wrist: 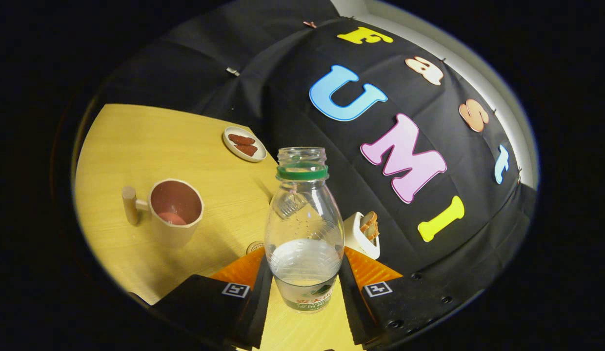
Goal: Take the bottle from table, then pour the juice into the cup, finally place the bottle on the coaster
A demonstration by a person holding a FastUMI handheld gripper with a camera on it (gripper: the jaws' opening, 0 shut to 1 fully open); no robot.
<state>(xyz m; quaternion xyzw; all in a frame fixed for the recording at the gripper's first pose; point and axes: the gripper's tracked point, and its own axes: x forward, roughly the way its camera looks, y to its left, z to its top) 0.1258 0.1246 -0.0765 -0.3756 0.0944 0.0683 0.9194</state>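
Observation:
A clear plastic bottle (304,229) with a green neck ring and no cap stands upright between my two fingers, partly filled with clear liquid. My gripper (305,273) is shut on the bottle's lower body, both pads pressed to its sides. A beige cup (175,209) with a wooden handle and a reddish inside sits on the wooden table (136,146), ahead and to the left of the fingers. A small round coaster (254,247) peeks out just behind the left fingertip, mostly hidden.
A small white dish (244,144) with brown snacks lies farther back on the table near the black cloth wall. A white holder (363,235) with brown slices stands just right of the bottle, beyond the right finger.

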